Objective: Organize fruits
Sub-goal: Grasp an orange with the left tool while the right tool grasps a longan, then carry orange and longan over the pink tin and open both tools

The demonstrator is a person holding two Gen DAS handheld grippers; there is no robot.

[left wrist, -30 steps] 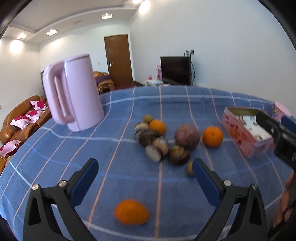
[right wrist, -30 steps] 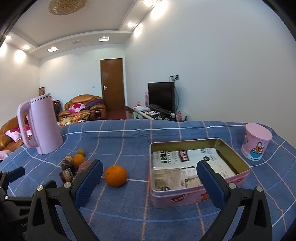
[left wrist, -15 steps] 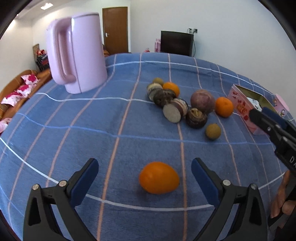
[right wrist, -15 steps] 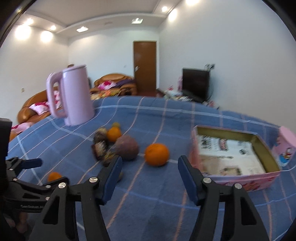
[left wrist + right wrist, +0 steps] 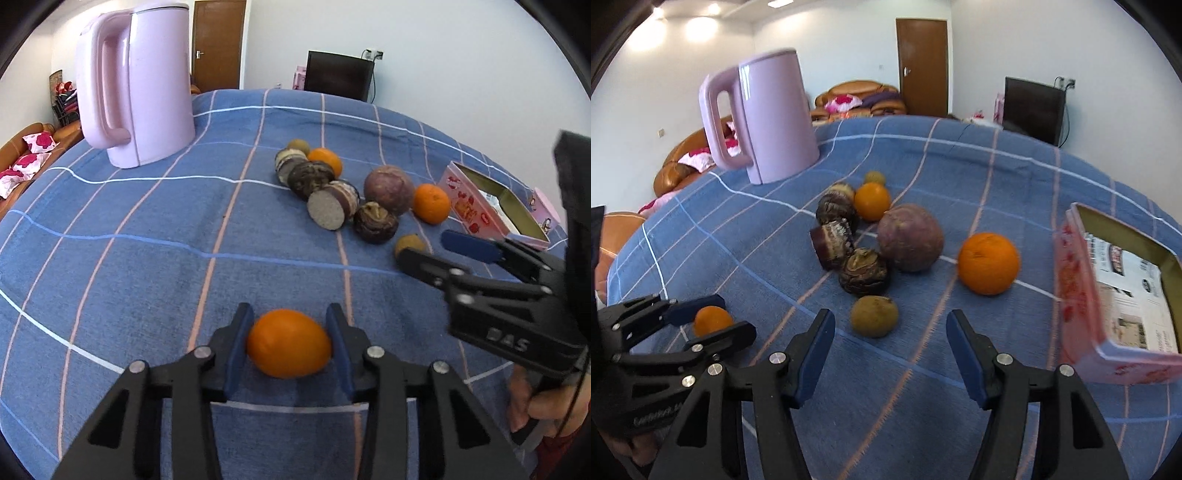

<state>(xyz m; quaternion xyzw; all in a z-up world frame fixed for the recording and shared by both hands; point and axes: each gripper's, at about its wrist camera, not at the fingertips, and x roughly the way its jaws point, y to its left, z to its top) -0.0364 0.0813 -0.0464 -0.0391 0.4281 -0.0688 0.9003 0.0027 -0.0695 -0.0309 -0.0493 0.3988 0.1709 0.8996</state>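
An oval orange lies on the blue checked cloth between the blue pads of my left gripper. Its jaws are closing and the pads touch the fruit's two sides. The right wrist view shows the same grip at the lower left, on the orange. My right gripper stands half open with nothing between its fingers. A small brown fruit lies just beyond its tips. Behind that sit a round orange, a big purple fruit and several dark cut fruits.
An open pink tin lined with printed paper stands at the right. A tall pink kettle stands at the back left of the table. A small pink cup sits behind the tin. A hand holds the right gripper.
My left gripper dropped toward the oval orange and its jaws closed onto it. My right gripper narrowed, swung left and tilted down toward the fruit pile.
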